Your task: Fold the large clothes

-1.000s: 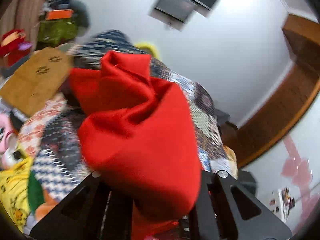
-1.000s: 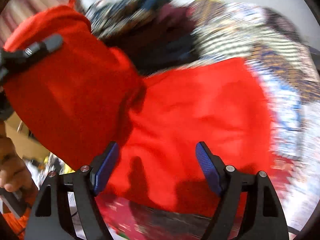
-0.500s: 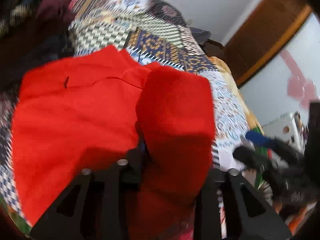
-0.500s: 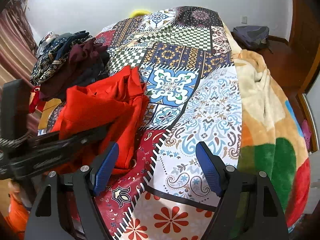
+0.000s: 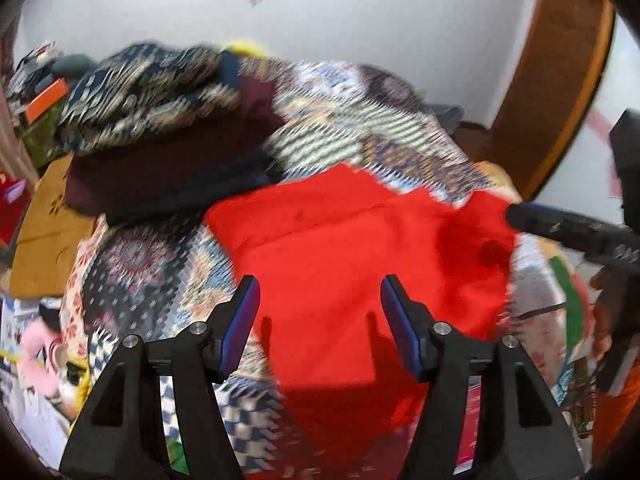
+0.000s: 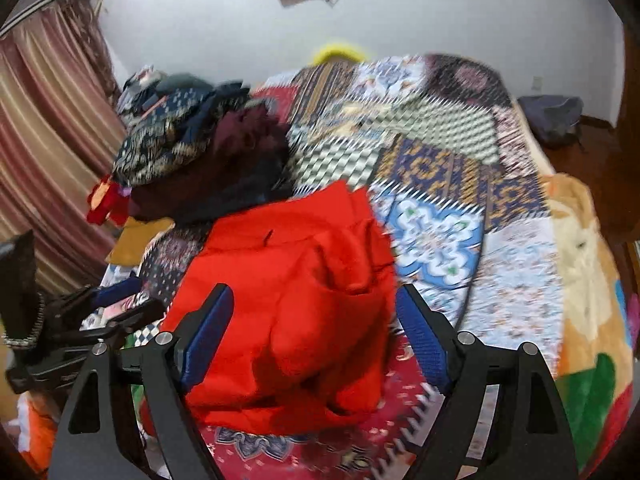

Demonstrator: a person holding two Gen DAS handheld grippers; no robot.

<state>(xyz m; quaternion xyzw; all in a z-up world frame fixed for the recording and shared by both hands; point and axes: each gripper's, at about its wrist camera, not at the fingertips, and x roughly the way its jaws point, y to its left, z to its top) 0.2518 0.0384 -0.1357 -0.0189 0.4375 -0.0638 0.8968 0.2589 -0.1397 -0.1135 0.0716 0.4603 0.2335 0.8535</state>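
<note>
Lying bunched on the patchwork bedspread [image 6: 436, 236], the red garment [image 6: 292, 300] sits free of both grippers.

Left gripper [image 5: 318, 320] hovers over the garment's near edge; its jaws have just been opening and now stand apart, with nothing pressed between the blue pads [image 5: 240, 326]. Right gripper [image 6: 312, 338] is spread wide above the folded red heap, its pads clear of the cloth as far as the blurred view shows. A pile of dark clothes [image 6: 208, 164] rests just behind the garment, touching its far edge. An orange-and-green blanket [image 6: 588, 288] covers the bed's right side.
</note>
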